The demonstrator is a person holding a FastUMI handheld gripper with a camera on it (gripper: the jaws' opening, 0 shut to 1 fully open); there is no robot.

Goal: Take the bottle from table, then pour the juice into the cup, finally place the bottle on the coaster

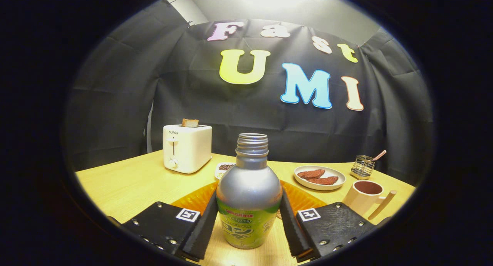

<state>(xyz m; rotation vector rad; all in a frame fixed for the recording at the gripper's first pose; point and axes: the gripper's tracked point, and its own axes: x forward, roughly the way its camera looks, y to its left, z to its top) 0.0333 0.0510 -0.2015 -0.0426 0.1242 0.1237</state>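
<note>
A silver bottle with a green label and an uncapped threaded neck stands upright between my fingers. My gripper is shut on the bottle, one finger pad against its left side and the other against its right, at label height. An orange coaster lies on the table just behind the bottle, partly hidden by it. A cream cup with a wooden handle stands beyond my right finger and holds a dark liquid.
The wooden table carries a white toaster with a slice sticking out, at the back left. A small dish, a plate of reddish-brown slices and a wire holder with a spoon stand along the back.
</note>
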